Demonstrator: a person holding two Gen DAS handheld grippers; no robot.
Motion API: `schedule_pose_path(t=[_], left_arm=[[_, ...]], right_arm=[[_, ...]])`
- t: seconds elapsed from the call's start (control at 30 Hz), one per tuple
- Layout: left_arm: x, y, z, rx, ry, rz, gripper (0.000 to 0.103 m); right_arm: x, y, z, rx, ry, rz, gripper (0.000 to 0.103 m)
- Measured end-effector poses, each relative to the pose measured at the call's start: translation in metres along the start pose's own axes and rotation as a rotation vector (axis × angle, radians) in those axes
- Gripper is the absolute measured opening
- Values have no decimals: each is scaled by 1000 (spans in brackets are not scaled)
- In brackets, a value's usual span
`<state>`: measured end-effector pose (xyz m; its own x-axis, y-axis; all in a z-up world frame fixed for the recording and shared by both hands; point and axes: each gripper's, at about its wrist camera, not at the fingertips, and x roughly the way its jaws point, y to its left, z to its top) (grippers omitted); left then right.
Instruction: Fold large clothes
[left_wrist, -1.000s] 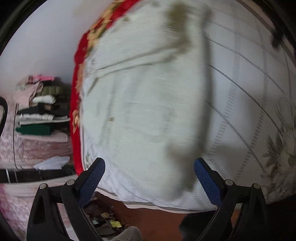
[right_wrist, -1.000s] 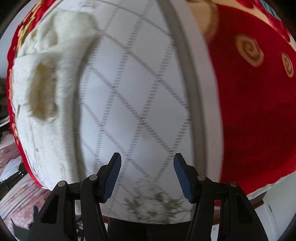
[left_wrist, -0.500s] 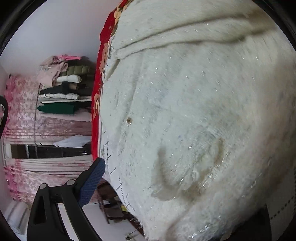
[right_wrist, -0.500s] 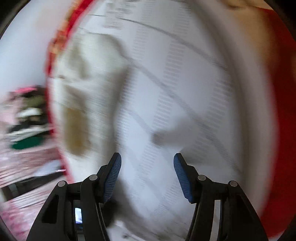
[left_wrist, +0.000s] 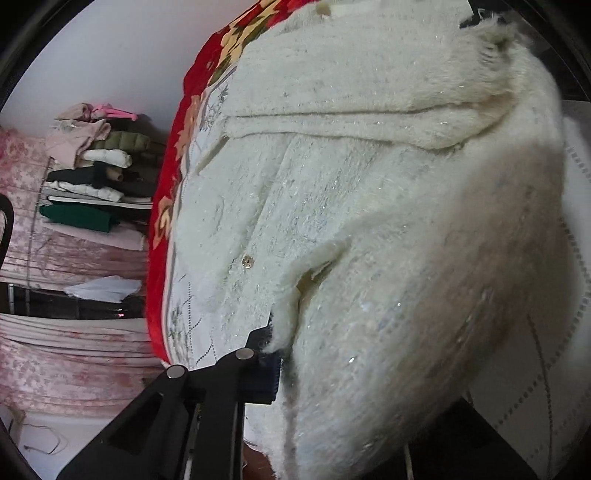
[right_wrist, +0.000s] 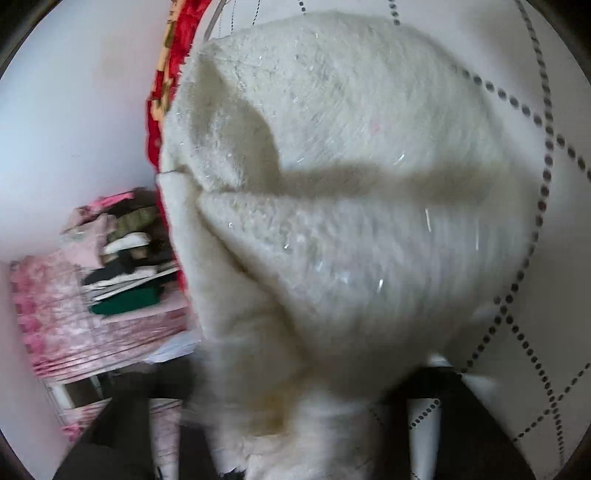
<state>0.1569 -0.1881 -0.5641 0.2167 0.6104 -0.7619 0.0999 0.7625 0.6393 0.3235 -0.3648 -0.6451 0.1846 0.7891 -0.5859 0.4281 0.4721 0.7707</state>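
A fluffy cream-white cardigan with a small gold button lies on the bed and fills the left wrist view. My left gripper is shut on the cardigan's edge; only its left finger shows, the right one is buried in the fabric. The cardigan also fills the right wrist view, draped close over the lens. My right gripper is covered by the fabric, so I cannot tell how its jaws stand.
The bed has a white quilted cover with dotted diamond lines over a red floral blanket. To the left stands a pile of folded clothes on pink patterned fabric.
Both grippers moved from over the bare bed cover onto the cardigan. My left gripper closed on its edge. The cardigan now covers the right gripper's fingers, which were open before.
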Motion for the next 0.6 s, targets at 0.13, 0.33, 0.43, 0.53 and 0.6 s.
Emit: schedule_pose_path(t=[0.13,0.33,0.43,0.53,0.6], left_arm=[[-28,25,-16,6,-32,-109,12],[-74,87,-35,80,-83,-342,14],[-70,122,-18,86,-111,-390,18],[-40,156,12,52,-127,-428,19],[-13,179,34,11,-138,-445,19]], right_arm=[[-33,20,-32,0,-30,-34,20],[-140,58,-95,-6,-64,-232,19],[-146,102,-112,-9,-67,-326,20],[-128,145,-108,-18,-58,-379,20],[-99,181,-95,-31,-67,-403,22]])
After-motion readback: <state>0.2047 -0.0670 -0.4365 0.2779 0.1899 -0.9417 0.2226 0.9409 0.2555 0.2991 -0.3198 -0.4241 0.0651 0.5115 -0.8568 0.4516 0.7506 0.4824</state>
